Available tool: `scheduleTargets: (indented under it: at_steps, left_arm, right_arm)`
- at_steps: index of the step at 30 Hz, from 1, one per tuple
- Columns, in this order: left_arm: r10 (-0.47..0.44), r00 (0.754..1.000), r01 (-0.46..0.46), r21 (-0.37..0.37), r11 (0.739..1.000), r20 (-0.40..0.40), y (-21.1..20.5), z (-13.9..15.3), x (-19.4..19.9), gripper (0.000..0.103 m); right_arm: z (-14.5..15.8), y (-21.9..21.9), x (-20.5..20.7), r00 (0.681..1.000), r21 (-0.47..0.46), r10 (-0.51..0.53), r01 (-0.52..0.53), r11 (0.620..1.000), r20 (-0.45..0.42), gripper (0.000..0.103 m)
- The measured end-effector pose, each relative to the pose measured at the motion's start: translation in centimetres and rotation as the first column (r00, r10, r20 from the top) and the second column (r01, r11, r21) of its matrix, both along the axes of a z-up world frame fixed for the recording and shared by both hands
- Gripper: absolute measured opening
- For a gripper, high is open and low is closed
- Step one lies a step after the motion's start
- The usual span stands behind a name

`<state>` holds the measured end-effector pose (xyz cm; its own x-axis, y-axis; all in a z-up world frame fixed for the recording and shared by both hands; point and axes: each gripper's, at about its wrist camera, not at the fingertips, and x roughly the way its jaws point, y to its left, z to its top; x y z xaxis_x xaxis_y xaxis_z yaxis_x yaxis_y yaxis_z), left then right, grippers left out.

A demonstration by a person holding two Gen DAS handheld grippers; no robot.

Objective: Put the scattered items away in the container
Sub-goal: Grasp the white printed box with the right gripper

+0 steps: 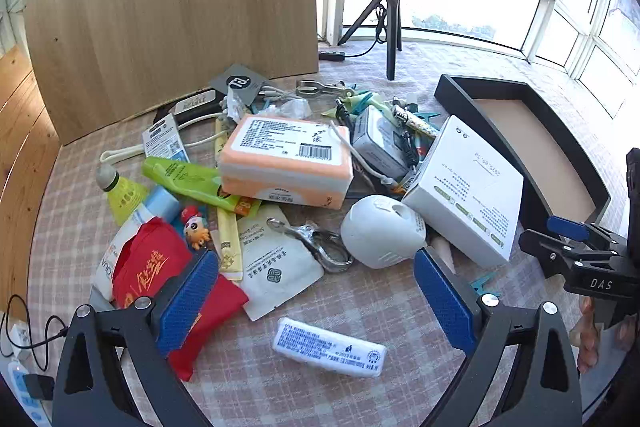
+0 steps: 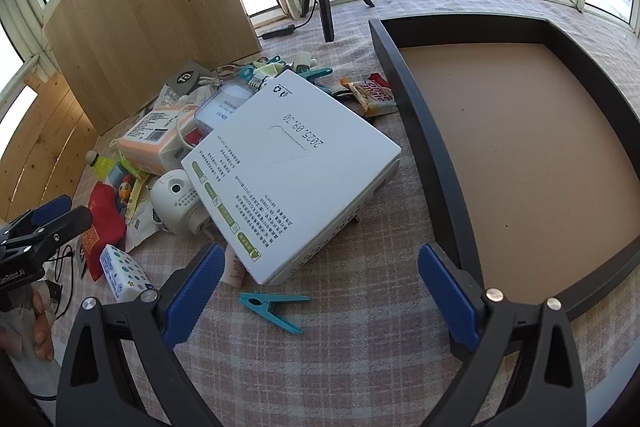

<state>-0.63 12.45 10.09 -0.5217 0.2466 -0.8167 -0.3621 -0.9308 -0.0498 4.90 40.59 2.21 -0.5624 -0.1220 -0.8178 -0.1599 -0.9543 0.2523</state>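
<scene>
black tray [image 2: 424, 131] bare inside, clutter beside it, both tools spread, nothing pinched

Black left claw [image 1: 316, 291], blue ribbed pads [image 1: 186, 301], silver screws [image 1: 143, 303]

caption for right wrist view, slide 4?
Open right gripper hovers over a teal clothespin, white box and clutter beside the empty black tray.

The white box [image 2: 292, 163] carries a stamped date, upside down — 2025.09.30. The right gripper [image 1: 576, 247] has "DAS" on its black body; the left gripper [image 2: 36, 231] shows "enRobot.AI". A snack packet [image 2: 374, 93] by the tray [image 2: 404, 75] rim reads "one more".
</scene>
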Motion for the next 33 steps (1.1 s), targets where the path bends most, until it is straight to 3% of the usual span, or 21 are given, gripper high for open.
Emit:
scheduleTargets:
  at_steps: [1,3,4,6,8,13,17,27,33]
  left_arm:
    - [-0.030,1.000,0.030,0.005,1.000,-0.003,1.0,0.2,-0.2,0.098]
    - [-0.082,0.997,0.082,0.000,0.997,-0.003,3.0,0.7,-0.9,0.091]
    - [-0.100,0.995,0.100,-0.005,0.995,0.000,4.0,0.8,-1.4,0.087]
    - [-0.150,0.989,0.150,0.002,0.989,0.015,5.5,1.0,-2.5,0.072]
    - [-0.192,0.981,0.193,-0.016,0.981,0.032,7.0,0.8,-3.5,0.067]
    - [-0.288,0.954,0.292,-0.040,0.956,0.083,10.3,-0.2,-5.2,0.065]
    - [-0.311,0.941,0.320,-0.053,0.946,0.135,11.7,-1.7,-6.3,0.059]
    - [-0.416,0.889,0.432,-0.049,0.900,0.192,13.6,-3.5,-5.5,0.053]
    - [-0.433,0.880,0.448,-0.037,0.893,0.197,13.7,-3.9,-5.0,0.052]
  right_arm:
    - [0.0,0.1,-0.2,1.000,0.004,0.002,-0.002,1.000,0.007,0.080]
    - [-0.2,0.2,-0.7,0.999,0.003,-0.003,0.003,1.000,0.035,0.056]
    - [-0.5,0.4,-1.1,0.999,-0.007,0.001,0.000,1.000,0.054,0.051]
    - [-0.9,1.0,-1.7,0.997,-0.034,-0.006,0.009,0.999,0.074,0.050]
    - [-1.0,1.3,-2.1,0.996,-0.055,-0.013,0.017,0.998,0.085,0.049]
    - [-0.9,1.6,-3.2,0.995,-0.082,-0.005,0.013,0.997,0.099,0.045]
    - [-0.7,1.6,-3.8,0.993,-0.101,-0.008,0.019,0.995,0.115,0.042]
    - [-1.0,2.1,-3.6,0.986,-0.197,-0.021,0.055,0.979,0.167,0.037]
    - [-1.6,2.3,-3.9,0.984,-0.266,-0.030,0.076,0.961,0.175,0.037]
